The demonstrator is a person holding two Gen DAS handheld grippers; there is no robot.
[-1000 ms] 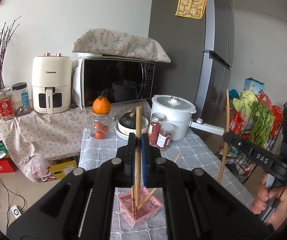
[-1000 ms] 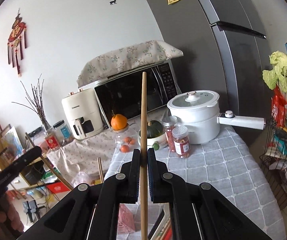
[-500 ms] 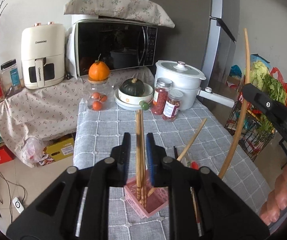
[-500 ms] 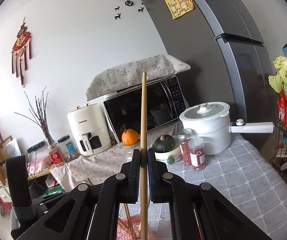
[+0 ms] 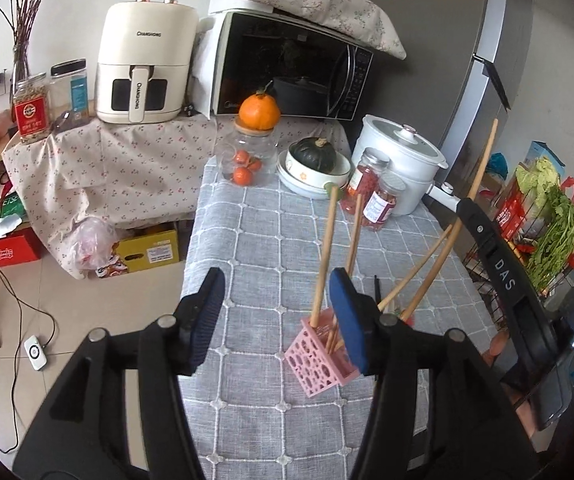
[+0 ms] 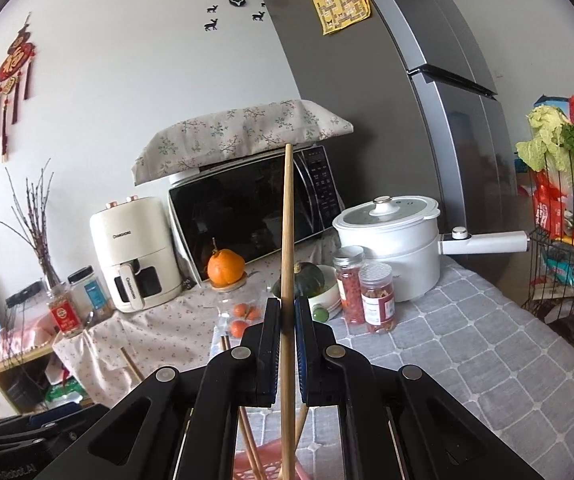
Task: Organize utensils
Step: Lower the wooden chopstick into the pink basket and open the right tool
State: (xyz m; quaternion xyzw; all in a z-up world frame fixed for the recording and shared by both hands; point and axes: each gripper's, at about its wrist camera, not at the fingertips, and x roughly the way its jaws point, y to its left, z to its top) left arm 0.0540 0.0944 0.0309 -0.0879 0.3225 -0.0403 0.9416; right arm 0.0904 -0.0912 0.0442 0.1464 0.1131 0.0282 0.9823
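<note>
— Two grippers over the table (image 5: 271,240), is that right? What's biggest back there?

— Along the far edge: a microwave (image 5: 287,76) on a side counter, an air fryer (image 5: 143,64) left of it, a white pot (image 5: 403,160) at the far right corner of the table.

— And the task's things?

— A pink basket (image 5: 319,360) stands on the grey checked cloth toward the near right part of the table. Several wooden chopsticks (image 5: 325,248) stand in it, leaning up and away.

— The left gripper (image 5: 275,308)?

— Released and widening; its jaws are opening, with bare cloth between them. The right-hand blue pad sits just in front of the basket.

— The right gripper (image 6: 285,320)?

— Clenched on a single chopstick (image 6: 287,220), held nearly upright, its lower end reaching down to the basket rim at the bottom of the right wrist view. From the left wrist view that chopstick slants toward the basket from the right.

— Smaller items?

— Two red-filled jars (image 5: 371,196) beside the pot, a squash in a bowl (image 5: 313,168), an orange (image 5: 259,112) on a glass jar.
</note>
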